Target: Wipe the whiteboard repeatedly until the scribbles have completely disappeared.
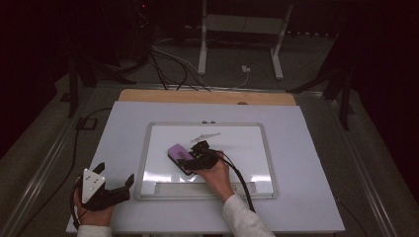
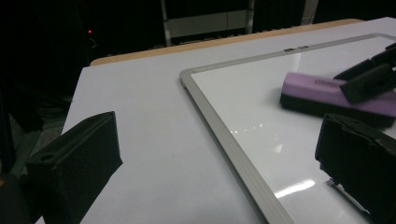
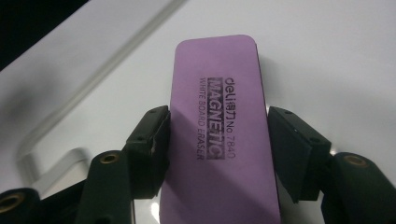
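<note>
Over at the left edge of the desk (image 1: 123, 128), the person's left hand (image 1: 91, 210) rests near the front corner, holding the left gripper (image 1: 116, 180) with its jaws spread wide and nothing between them. It sits on the bare white desk surface, just beside the whiteboard's (image 1: 210, 126) left frame and clear of it. The grey three-cornered plate on top of it catches the light.

Moving toward the middle, the whiteboard lies flat on the desk, its silver frame running all round and a tray strip along the near edge. A faint grey smear (image 1: 205, 135) marks the board near its upper middle.

On the board, left of centre, lies the purple eraser (image 1: 179, 153), a flat block with a dark felt underside. Its printed top reads "MAGNETIC WHITE BOARD ERASER" in the right gripper view. The right gripper (image 1: 190, 159) has its two jaws clamped against the eraser's (image 3: 219, 140) long sides, one on each, grasping it while it rests on the board. The right hand (image 1: 217, 173) reaches in from the front, with a pale sleeve (image 1: 242, 217) behind it and a black cable (image 1: 242, 182) trailing back across the board's lower frame.
</note>
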`<state>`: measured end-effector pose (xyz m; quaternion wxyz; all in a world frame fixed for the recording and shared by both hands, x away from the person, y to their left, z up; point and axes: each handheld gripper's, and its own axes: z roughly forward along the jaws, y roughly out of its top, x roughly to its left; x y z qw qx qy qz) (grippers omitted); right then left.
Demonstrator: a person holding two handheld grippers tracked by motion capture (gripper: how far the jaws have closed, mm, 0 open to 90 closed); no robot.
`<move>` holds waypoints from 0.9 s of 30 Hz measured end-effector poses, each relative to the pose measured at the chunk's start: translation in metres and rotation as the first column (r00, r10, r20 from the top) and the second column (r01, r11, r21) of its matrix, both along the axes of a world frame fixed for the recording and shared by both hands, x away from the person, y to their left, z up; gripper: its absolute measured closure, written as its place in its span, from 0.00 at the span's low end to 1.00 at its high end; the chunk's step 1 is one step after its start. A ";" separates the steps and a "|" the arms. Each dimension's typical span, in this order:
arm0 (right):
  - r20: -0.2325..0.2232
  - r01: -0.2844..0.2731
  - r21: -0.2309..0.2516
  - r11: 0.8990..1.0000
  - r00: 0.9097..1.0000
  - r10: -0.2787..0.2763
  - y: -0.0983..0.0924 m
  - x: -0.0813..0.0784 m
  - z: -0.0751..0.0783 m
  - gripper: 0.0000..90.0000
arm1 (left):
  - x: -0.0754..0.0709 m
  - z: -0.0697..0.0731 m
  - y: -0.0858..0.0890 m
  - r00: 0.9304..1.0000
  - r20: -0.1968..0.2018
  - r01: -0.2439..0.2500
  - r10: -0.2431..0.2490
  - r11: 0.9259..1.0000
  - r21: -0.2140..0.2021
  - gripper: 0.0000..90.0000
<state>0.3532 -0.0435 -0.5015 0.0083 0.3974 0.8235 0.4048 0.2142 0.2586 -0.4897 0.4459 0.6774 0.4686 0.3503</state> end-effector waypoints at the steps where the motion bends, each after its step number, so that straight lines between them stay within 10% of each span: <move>1: -0.005 -0.021 0.007 1.000 1.000 0.021 0.004 -0.002 0.000 0.46 | 0.000 0.000 0.000 1.000 0.000 0.000 0.000 1.000 -0.001 0.01; 7: -0.020 -0.089 0.028 0.996 0.996 0.090 0.011 -0.008 -0.001 0.46 | 0.000 0.000 0.000 1.000 -0.001 0.000 0.000 1.000 0.002 0.01; 13: 0.012 0.069 -0.030 0.997 0.998 -0.069 -0.013 0.009 0.001 0.46 | 0.000 0.000 0.001 1.000 0.001 -0.002 0.002 1.000 -0.003 0.01; 19: 0.024 0.211 -0.064 0.975 0.977 -0.210 -0.043 0.023 0.003 0.46 | 0.000 0.000 0.000 1.000 0.000 0.001 -0.001 1.000 -0.001 0.01; 27: 0.013 0.085 -0.029 0.996 0.996 -0.085 -0.019 0.007 0.001 0.46 | 0.000 0.000 -0.001 1.000 -0.001 0.002 -0.002 1.000 0.001 0.01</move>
